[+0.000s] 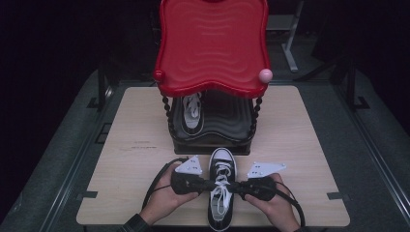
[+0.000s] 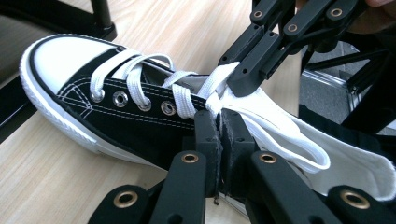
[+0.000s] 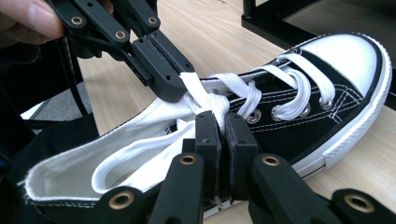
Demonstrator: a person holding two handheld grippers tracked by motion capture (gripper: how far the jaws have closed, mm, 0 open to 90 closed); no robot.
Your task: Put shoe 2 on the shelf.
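1. A red rack [image 1: 212, 48] is standing at the far end of the table [image 1: 140, 125]: a glossy red top tray with a wavy rim and rippled surface, a pink knob [image 1: 265, 75] at one front corner, beaded black posts, and a black lower tray beneath
2. The lower tray is holding one black sneaker [image 1: 192, 113], toe pointing towards me, lying at the tray's left side
3. A second sneaker, the shoe [image 1: 221, 186], is lying on the table just in front of the rack, between my two hands, toe towards the rack
4. The shoe is showing black canvas with white stitching, metal eyelets, a smooth white rubber toe cap and sole band, and a pale fabric lining
5. Its lace [image 2: 187, 100] is flat, white and woven, crossing over the eyelets and gathering into a knot near the tongue
6. My left claw [image 2: 219, 135] is pinching the lace at the knot, jaws pressed together on it
7. My right claw [image 3: 218, 133] is gripping the lace from the opposite side, jaws likewise clamped tight
8. The table is showing pale wood grain, matte and smooth
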